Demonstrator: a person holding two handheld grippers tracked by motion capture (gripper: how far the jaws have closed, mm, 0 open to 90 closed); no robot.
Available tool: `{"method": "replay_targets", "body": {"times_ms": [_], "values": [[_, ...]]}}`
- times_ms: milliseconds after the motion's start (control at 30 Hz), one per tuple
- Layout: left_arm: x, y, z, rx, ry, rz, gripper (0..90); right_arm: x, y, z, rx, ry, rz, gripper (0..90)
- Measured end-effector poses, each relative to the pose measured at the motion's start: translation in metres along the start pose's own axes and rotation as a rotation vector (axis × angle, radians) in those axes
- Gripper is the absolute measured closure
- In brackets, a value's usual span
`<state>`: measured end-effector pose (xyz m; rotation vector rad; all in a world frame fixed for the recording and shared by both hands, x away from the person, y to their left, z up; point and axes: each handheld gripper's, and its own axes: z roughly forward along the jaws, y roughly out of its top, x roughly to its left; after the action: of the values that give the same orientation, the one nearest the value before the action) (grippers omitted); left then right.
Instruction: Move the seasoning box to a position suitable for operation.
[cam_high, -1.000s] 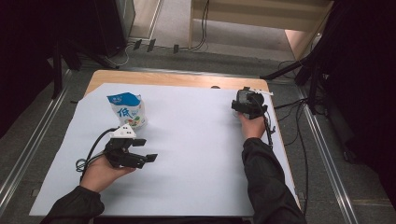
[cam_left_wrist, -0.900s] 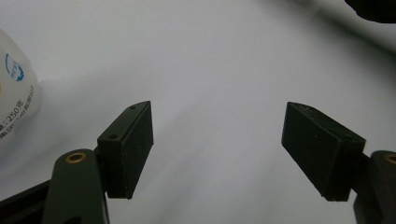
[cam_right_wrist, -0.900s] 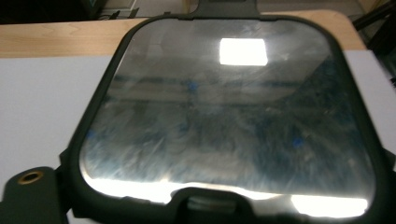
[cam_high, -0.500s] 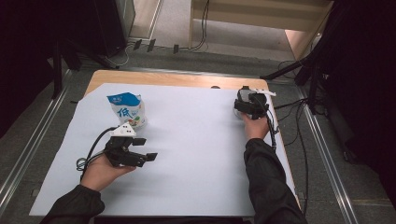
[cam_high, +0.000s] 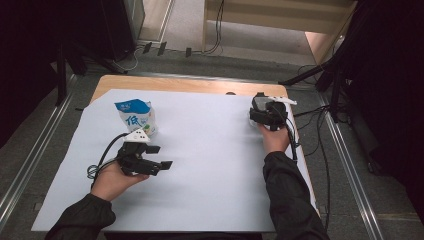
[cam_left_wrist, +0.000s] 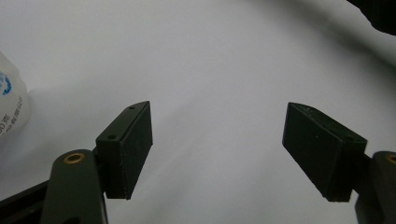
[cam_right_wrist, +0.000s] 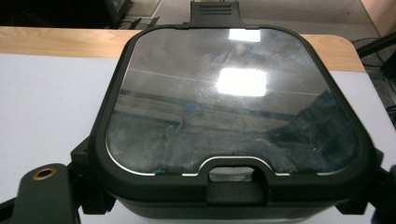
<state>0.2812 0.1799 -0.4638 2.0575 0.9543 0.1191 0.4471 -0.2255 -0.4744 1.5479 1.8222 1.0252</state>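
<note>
- High view: the left gripper (cam_high: 159, 159) lies low over the white sheet (cam_high: 210, 165) in the person's left hand (cam_high: 114, 177), jaws apart with nothing between them, pointing toward the middle of the table.
- A blue-and-white milk carton (cam_high: 135, 117) stands upright on the sheet just beyond that gripper, apart from its jaws.
- The right gripper (cam_high: 266, 111) sits at the far right of the sheet near the table's wooden edge (cam_high: 200, 84), above the right hand (cam_high: 274, 137). A dark box with a lid (cam_high: 260, 102) is at its jaws; from here it is too small to tell how the jaws meet it.
- Cables trail over the floor past the table's far and right sides.
- Left gripper view: the two black pads (cam_left_wrist: 128, 149) stand wide apart over bare white sheet, holding and touching nothing. A rounded white edge of the carton (cam_left_wrist: 10, 100) with blue print shows at the far left, clear of the jaws.
- Right gripper view: the box's clear lid (cam_right_wrist: 233, 102), framed in black with a latch at the near and far edges, sits between the jaws. The jaws have just been closing; they flank the box's sides low down, and the pads look pressed against it. The wooden table edge (cam_right_wrist: 56, 42) runs behind it.
</note>
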Motion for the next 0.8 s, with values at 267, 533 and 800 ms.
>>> {"method": "replay_targets", "body": {"times_ms": [267, 533, 800], "values": [[0.002, 0.008, 0.008, 0.005, -0.023, 0.009, 25.6, 0.014, -0.005, -0.019, -0.014, 0.056, -0.019, 16.0], [0.002, 0.014, 0.016, 0.021, -0.029, 0.021, 25.8, 0.03, -0.012, -0.036, -0.022, 0.102, -0.059, 16.0], [0.003, 0.019, 0.021, 0.021, -0.031, 0.033, 26.4, 0.044, -0.021, -0.052, -0.022, 0.134, -0.101, 16.1]]}}
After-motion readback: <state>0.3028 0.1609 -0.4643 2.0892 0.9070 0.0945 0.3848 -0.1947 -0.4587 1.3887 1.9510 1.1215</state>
